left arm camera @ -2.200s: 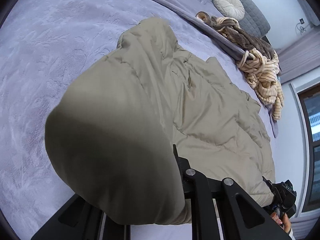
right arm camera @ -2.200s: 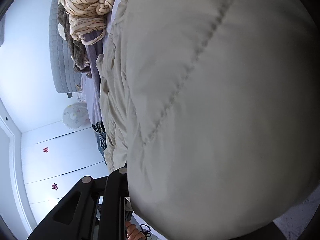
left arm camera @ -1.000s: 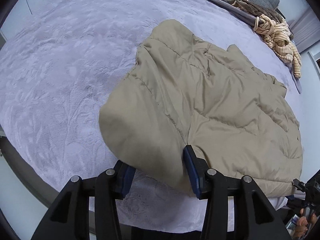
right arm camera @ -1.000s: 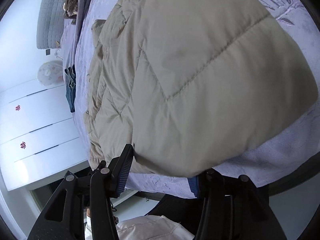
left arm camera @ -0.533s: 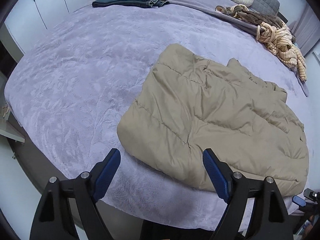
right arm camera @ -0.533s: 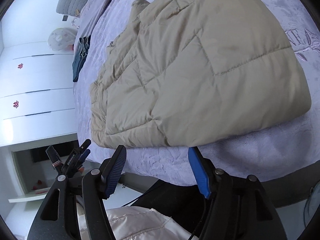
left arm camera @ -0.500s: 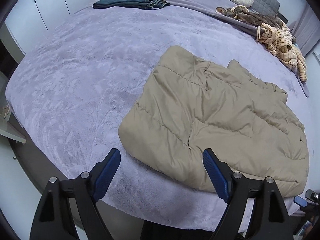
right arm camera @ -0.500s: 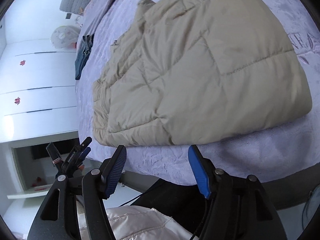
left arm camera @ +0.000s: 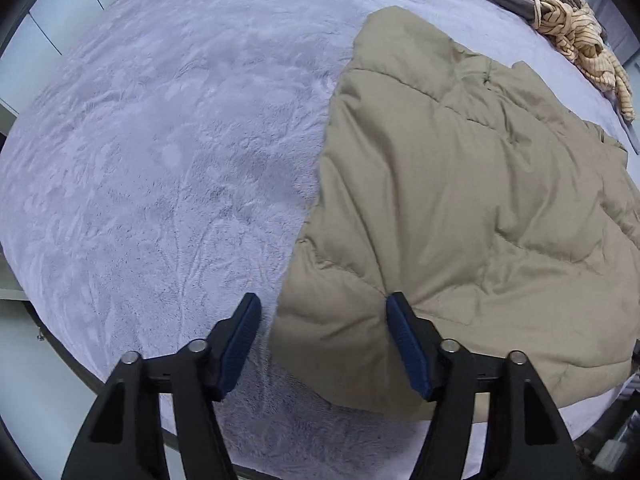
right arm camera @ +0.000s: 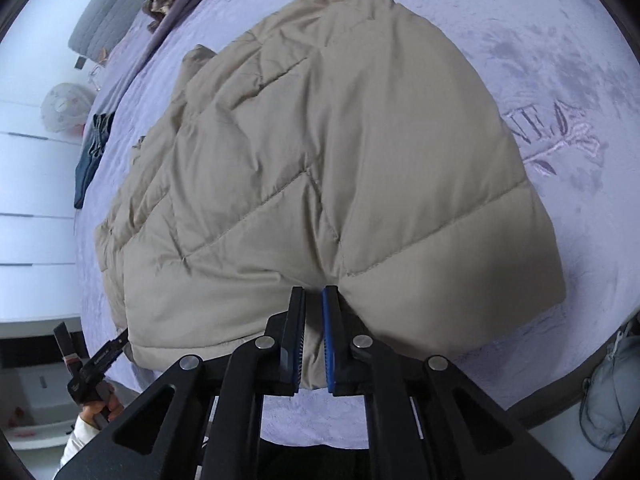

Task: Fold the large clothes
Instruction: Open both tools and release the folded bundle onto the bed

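Observation:
A tan quilted puffer jacket (left arm camera: 460, 200) lies folded on the lavender bedspread (left arm camera: 160, 160). My left gripper (left arm camera: 324, 312) is open, its blue-padded jaws straddling the jacket's near left corner at the bed edge. In the right wrist view the jacket (right arm camera: 320, 152) fills the middle. My right gripper (right arm camera: 314, 294) is shut on the jacket's near hem, pinching a fold of fabric between its pads. The left gripper (right arm camera: 96, 360) also shows at the lower left, beside the jacket's other corner.
A striped cream garment (left arm camera: 580, 28) is piled at the bed's far right. Folded dark jeans (right arm camera: 90, 156) lie on the far side of the bed. A grey headboard (right arm camera: 108, 12) stands behind. A grey bag (right arm camera: 612, 392) sits on the floor. The bed edge is just below both grippers.
Both grippers have moved in to the jacket's near edge. The right gripper has shut on the hem. The left gripper has narrowed around the left corner but stays open.

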Action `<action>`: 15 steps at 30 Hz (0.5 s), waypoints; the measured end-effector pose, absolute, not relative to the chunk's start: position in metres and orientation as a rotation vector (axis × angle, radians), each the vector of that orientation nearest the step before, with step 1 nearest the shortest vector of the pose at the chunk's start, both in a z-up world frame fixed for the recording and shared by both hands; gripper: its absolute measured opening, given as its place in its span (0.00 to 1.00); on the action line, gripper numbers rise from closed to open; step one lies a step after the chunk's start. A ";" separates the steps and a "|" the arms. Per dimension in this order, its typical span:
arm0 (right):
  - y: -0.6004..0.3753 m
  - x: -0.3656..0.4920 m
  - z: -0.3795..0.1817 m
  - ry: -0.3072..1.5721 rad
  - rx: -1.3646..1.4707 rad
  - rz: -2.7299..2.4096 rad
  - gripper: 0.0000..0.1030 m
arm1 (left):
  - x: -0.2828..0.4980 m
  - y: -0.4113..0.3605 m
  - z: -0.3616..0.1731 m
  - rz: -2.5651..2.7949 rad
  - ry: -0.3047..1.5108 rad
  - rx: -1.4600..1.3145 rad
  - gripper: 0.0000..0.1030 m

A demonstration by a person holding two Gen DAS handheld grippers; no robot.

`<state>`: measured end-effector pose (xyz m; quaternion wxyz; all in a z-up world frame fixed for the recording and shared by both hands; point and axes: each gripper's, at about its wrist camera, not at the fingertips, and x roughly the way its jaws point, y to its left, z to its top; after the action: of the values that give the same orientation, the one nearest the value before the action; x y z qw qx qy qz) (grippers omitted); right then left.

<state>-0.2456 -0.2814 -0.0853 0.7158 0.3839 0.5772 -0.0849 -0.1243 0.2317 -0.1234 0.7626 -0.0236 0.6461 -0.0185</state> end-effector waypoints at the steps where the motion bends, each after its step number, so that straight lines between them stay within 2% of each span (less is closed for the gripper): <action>1: -0.280 -0.245 -0.085 1.277 0.861 -0.216 0.07 | -0.121 0.238 -0.124 -0.048 1.416 -0.060 0.75; 4: -0.269 -0.236 -0.071 1.265 0.844 -0.272 0.12 | -0.111 0.246 -0.117 -0.084 1.432 -0.049 0.75; 12: -0.203 -0.178 -0.047 1.266 0.807 -0.170 0.12 | -0.084 0.242 -0.088 -0.222 1.364 0.006 0.77; 13: -0.196 -0.174 -0.048 1.275 0.802 -0.152 0.12 | -0.081 0.241 -0.087 -0.231 1.357 0.005 0.89; 14: -0.187 -0.167 -0.048 1.283 0.794 -0.138 0.12 | -0.078 0.239 -0.086 -0.235 1.351 0.003 0.97; 15: -0.178 -0.161 -0.048 1.292 0.785 -0.127 0.13 | -0.075 0.240 -0.085 -0.233 1.341 0.002 1.00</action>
<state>-0.1609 -0.1781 -0.0477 0.7259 0.3558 0.5858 -0.0576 -0.0749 0.2397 -0.0849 0.7771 0.0009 0.6201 -0.1077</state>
